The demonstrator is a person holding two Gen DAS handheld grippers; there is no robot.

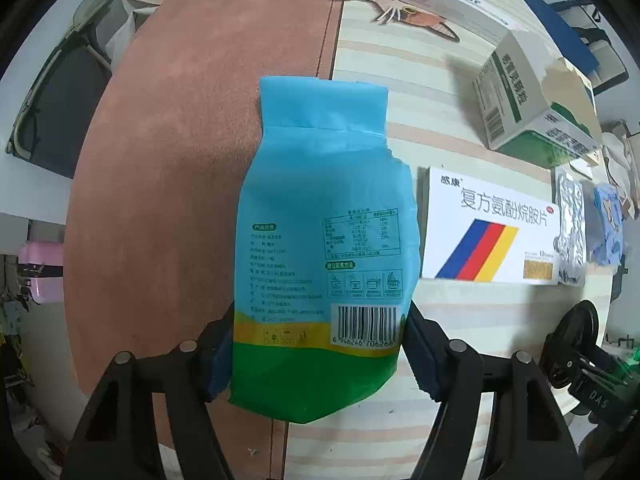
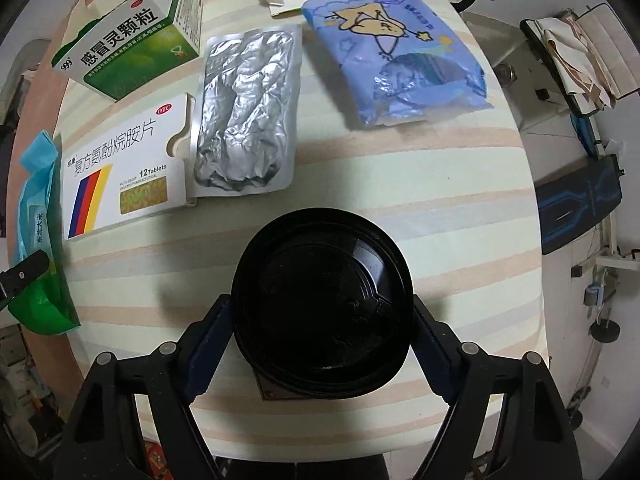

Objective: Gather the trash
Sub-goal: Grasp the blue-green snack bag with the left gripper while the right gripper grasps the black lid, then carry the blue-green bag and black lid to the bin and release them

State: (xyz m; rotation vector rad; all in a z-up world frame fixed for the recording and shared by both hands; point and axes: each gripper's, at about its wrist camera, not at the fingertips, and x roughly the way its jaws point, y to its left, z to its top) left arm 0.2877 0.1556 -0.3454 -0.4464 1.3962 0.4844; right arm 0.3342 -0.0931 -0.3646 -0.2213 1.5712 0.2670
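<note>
Striped table (image 2: pixel 400 184), left gripper (image 1: pixel 320 356) gripping bag (image 1: pixel 320 200)

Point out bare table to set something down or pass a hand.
Free: the striped cloth between the black lid and the blue pack, out to the right edge; the brown mat left of the rice bag. Crowded: white box, foil pouch and green box touch.

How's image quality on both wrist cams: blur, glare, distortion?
Left wrist: strong fisheye bending with dark corners, fine print on the blue-green bag soft, barcode legible. Right wrist: same distortion, the black lid reads nearly featureless with one small highlight, the foil pouch shows bright glare, box text sharp.
</note>
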